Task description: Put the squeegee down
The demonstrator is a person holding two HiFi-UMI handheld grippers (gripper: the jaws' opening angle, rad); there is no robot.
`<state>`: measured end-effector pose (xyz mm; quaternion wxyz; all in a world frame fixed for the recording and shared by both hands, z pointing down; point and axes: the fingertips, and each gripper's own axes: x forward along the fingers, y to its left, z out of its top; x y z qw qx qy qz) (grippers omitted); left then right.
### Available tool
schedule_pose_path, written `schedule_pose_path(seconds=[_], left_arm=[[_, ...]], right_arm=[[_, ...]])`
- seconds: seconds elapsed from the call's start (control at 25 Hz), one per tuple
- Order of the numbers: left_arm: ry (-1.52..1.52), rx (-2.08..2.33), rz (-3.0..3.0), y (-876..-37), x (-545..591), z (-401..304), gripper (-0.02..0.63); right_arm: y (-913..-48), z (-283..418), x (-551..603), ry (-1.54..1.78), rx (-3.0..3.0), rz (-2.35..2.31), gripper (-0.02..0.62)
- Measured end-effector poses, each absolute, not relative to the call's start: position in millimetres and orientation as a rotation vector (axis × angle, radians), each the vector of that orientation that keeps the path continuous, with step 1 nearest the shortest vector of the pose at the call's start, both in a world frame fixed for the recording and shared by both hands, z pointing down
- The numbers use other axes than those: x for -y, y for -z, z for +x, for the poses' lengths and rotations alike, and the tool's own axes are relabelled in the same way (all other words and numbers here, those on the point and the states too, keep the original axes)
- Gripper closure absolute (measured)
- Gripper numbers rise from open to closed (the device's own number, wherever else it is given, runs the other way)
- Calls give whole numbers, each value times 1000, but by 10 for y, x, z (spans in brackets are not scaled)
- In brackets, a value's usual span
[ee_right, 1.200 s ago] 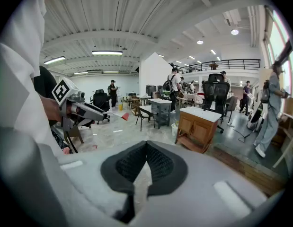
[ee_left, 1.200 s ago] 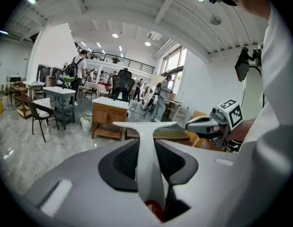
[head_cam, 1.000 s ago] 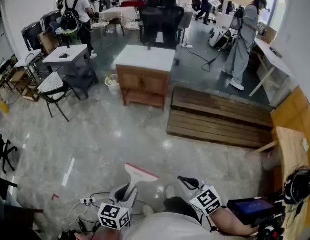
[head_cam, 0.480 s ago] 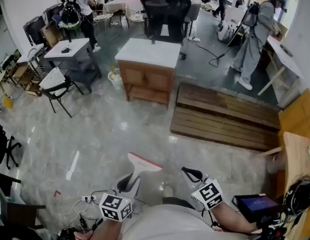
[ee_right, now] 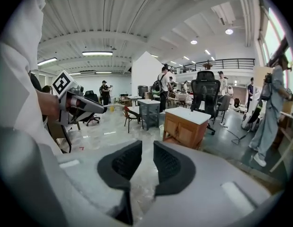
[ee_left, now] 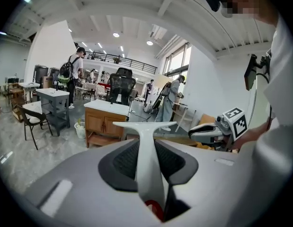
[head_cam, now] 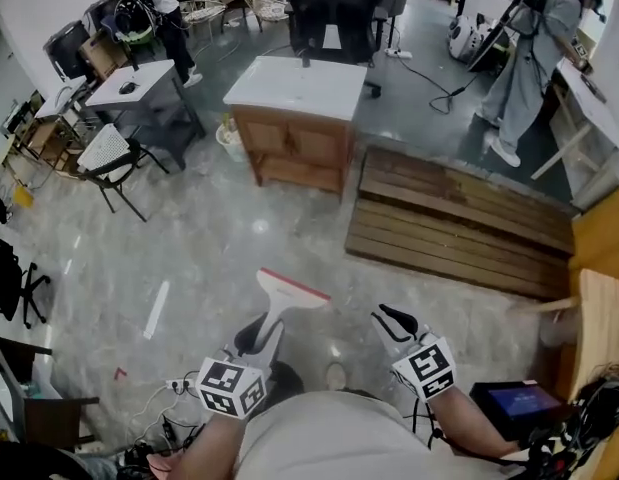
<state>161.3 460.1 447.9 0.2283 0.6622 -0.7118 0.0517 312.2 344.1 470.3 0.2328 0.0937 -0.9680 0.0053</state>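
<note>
Workshop floor [head_cam: 189, 253], left claw [head_cam: 261, 336] gripping squeegee [head_cam: 289, 293], blade forward

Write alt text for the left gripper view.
The left gripper clamps the handle of a white plastic squeegee, its T-shaped blade pointing ahead. Beyond stands a white-topped wooden cabinet; the right gripper shows on the right.

A wooden cabinet with a white top [head_cam: 297, 118] is seen on a glossy grey floor [head_cam: 209, 258]. A black office chair [head_cam: 329, 3] is placed behind the cabinet, a grey table [head_cam: 139, 88] to its left, a slatted wooden platform [head_cam: 459, 223] to its right; ceiling lamps [ee_right: 96, 53] are lit above
</note>
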Motion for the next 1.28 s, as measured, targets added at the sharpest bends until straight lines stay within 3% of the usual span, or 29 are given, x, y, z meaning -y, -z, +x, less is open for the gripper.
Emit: schedule_pose_path(seconds=[0.32,0.84,1.28], left_arm=[[-164,1906,1852,-4709,-4003,1025,503],[-236,1710,2064,-4656,-2634,-731,503],[-215,1674,2043,-4886,-1352,-1263,503]], right_arm=[[-4871,2624,-2870,-50,2657,371,531],[-4624,866,-1891,-97,2617,607,528],[-4730,490,-840,-152,2573,664,528]])
